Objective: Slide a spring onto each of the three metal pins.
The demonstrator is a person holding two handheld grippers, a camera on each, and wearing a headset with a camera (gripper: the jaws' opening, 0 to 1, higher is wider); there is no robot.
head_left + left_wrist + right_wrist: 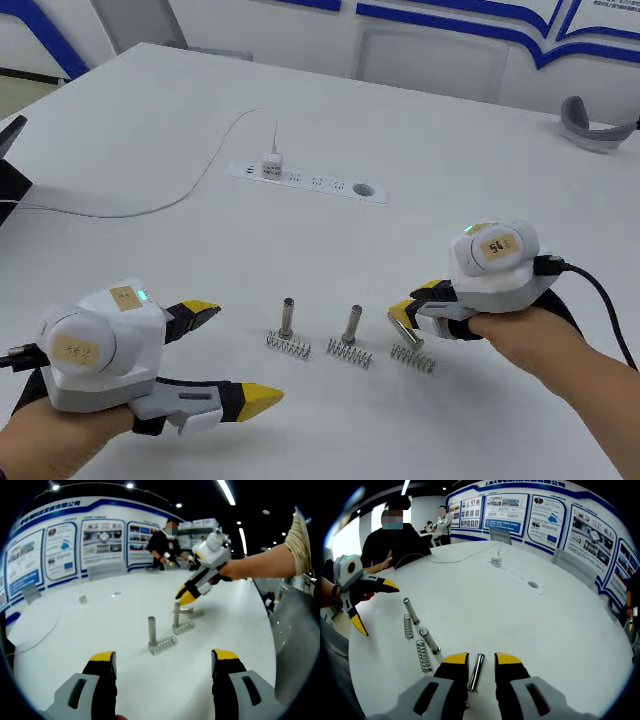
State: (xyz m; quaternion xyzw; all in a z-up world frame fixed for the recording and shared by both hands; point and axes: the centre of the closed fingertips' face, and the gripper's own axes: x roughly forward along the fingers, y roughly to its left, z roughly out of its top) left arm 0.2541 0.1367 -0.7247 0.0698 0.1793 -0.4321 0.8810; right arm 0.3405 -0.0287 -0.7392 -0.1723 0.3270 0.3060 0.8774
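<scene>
- Steel pin leans between the narrow jaws of the right gripper; clamped or not, I cannot tell.
- Left gripper hangs wide open.
- A loose pinch could tip the pin onto its spring.

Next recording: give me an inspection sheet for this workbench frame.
Surface: white table.
Job's things: left pin, middle pin upright; right pin leaning; three springs lying beside them, none fitted.
Clutter: power strip, grey band.
Grippers: left gripper open, empty; right gripper jaws around right pin, grip unclear.
Cables: white cable across table; black cable from right gripper.
Surroundings: poster wall, people.
</scene>
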